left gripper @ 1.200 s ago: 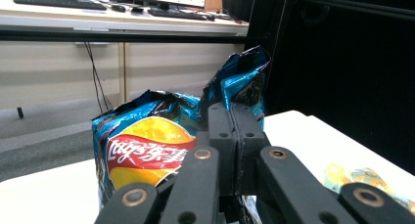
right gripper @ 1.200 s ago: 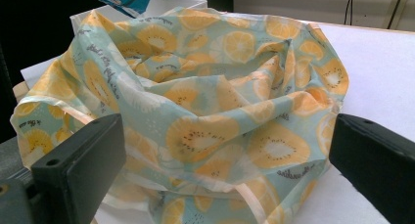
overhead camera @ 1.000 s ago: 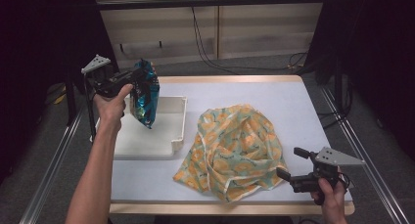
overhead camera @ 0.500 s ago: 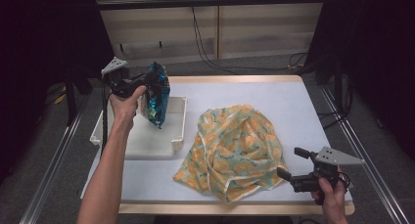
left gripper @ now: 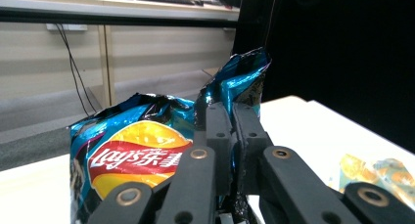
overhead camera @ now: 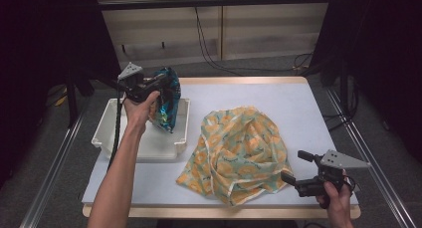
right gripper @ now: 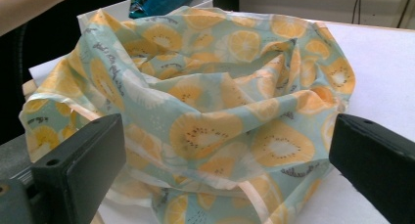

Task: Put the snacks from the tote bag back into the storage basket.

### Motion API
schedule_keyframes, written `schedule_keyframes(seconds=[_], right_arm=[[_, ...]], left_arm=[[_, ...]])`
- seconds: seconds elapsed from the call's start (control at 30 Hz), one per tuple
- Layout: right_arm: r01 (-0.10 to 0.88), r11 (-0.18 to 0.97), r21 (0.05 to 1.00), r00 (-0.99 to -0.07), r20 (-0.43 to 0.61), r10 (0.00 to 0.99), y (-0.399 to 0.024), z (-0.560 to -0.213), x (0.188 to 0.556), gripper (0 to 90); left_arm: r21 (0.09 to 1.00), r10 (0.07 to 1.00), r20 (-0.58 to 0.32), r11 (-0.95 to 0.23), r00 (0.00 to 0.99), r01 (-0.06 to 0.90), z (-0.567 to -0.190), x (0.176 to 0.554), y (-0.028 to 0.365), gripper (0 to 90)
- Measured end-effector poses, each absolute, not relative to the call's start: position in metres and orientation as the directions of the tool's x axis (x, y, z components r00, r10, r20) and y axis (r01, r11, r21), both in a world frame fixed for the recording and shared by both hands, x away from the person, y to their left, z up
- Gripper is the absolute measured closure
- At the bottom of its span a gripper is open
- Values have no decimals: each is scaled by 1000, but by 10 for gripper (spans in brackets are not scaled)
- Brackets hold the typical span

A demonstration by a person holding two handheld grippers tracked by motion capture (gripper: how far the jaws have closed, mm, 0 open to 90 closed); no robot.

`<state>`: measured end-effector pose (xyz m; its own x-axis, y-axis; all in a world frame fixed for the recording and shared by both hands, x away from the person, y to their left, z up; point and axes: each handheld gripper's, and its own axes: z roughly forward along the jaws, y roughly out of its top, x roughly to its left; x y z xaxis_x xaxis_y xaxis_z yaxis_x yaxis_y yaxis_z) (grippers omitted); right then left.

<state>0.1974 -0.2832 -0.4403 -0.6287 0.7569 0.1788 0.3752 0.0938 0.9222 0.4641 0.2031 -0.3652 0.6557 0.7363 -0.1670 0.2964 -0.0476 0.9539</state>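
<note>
A blue crisp bag (overhead camera: 166, 103) with a yellow and red logo (left gripper: 137, 150) hangs upright, its bottom inside the white tray (overhead camera: 107, 133) near the right wall. My left gripper (overhead camera: 161, 81) pinches the bag's torn top edge between its shut jaws (left gripper: 232, 111); they have just been opening slightly, with the foil still between them. A crumpled cloth (overhead camera: 239, 148) printed with orange slices lies in the middle of the table. Near the front right edge, my right gripper (overhead camera: 296, 167) stands open, pointing at the cloth (right gripper: 210, 87), whose near edge lies between the wide-apart jaws (right gripper: 225, 155).
The table has a pale top with a wooden border (overhead camera: 239, 80). Metal rails (overhead camera: 54, 168) run along both sides. The person's left forearm (overhead camera: 119, 173) crosses the front left of the table. Cables (overhead camera: 209, 44) hang behind the far edge.
The left hand has carried the crisp bag to the right and lower, from the tray's left side to its right wall. The right gripper has stayed put.
</note>
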Motion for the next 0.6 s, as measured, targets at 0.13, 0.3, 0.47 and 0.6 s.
schedule_keyframes(seconds=[0.13, 0.3, 0.47, 0.6], right_arm=[[378, 99, 921, -630, 178, 756, -283, -441, 197, 0], [376, 99, 921, -630, 175, 757, -283, -441, 198, 0], [376, 102, 921, -632, 174, 755, -284, -441, 197, 0], [378, 100, 920, -630, 177, 756, -285, -441, 196, 0]], left_arm=[[955, 730, -165, -49, 663, 292, -370, 464, 198, 848], [952, 727, -163, -62, 667, 300, -375, 468, 190, 832], [954, 727, -153, -67, 669, 291, -376, 470, 187, 833], [952, 727, -165, -60, 666, 300, -377, 471, 187, 798]])
